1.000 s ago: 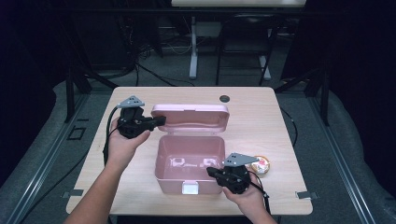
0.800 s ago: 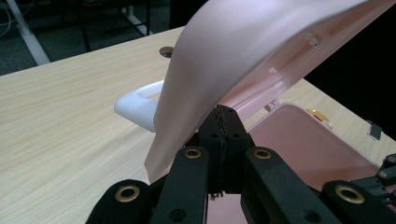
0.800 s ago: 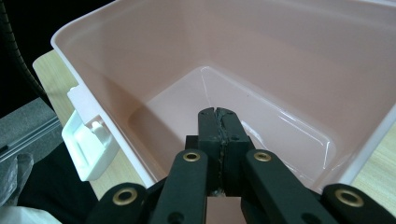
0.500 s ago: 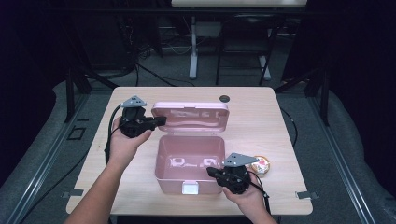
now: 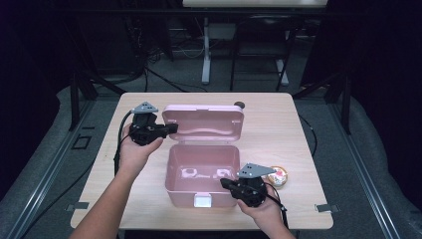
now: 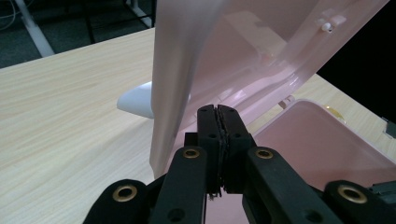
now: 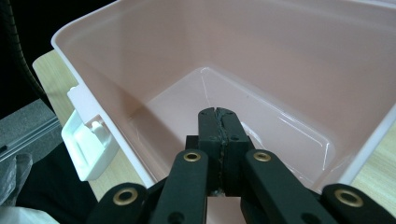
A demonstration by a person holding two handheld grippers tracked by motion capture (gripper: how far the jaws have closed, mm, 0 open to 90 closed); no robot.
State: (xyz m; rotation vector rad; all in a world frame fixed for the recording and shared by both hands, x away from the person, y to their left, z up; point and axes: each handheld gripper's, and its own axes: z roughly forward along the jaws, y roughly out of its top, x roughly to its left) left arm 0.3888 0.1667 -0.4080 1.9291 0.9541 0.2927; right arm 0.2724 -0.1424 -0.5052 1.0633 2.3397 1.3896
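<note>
Pink box [image 5: 201,169], lid [image 5: 204,122] raised, unlabelled

Pink lid [image 5: 204,123] a little more upright; left gripper [image 5: 169,129] slightly nearer it

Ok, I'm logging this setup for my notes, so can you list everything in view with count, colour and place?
box: one, pink, open and empty, near middle of the table.
lid: one, pink, hinged at the box's far edge, standing tilted up.
latch: one, white, on the box's near wall.
round tin: one, gold rim with a reddish printed top, on the table right of the box.
small dark disc: one, near the table's far edge, behind the lid.
table: one, light wood.
left gripper: one, black, jaws shut, at the lid's left end.
right gripper: one, black, jaws shut, over the box's near right corner.
forearms: two, coming in from the bottom.
</note>
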